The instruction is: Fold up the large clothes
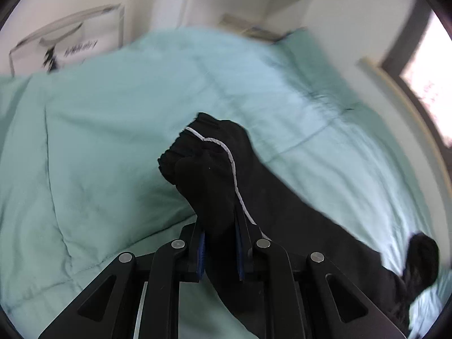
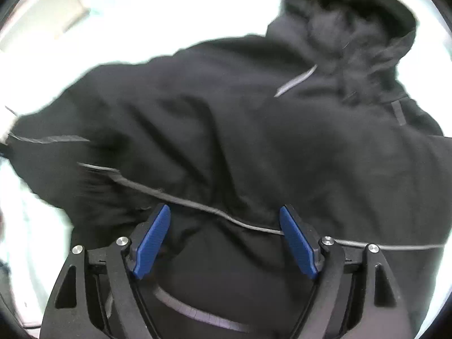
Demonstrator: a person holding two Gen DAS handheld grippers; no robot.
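Left claw [image 1: 220, 251]: clenched on a bunched cuff of the black jacket [image 1: 296, 226], which trails off to the lower right.
Open room: bare green quilt [image 1: 113, 141] spreads to the left and beyond the cuff.
Right claw [image 2: 226, 240]: released, blue pads [image 2: 152, 243] spread wide, hovering over the jacket's body [image 2: 226, 127], the hood at upper right.
Surface: a bed, with a white wall [image 1: 339, 8] and a window [image 1: 429, 79] at right.
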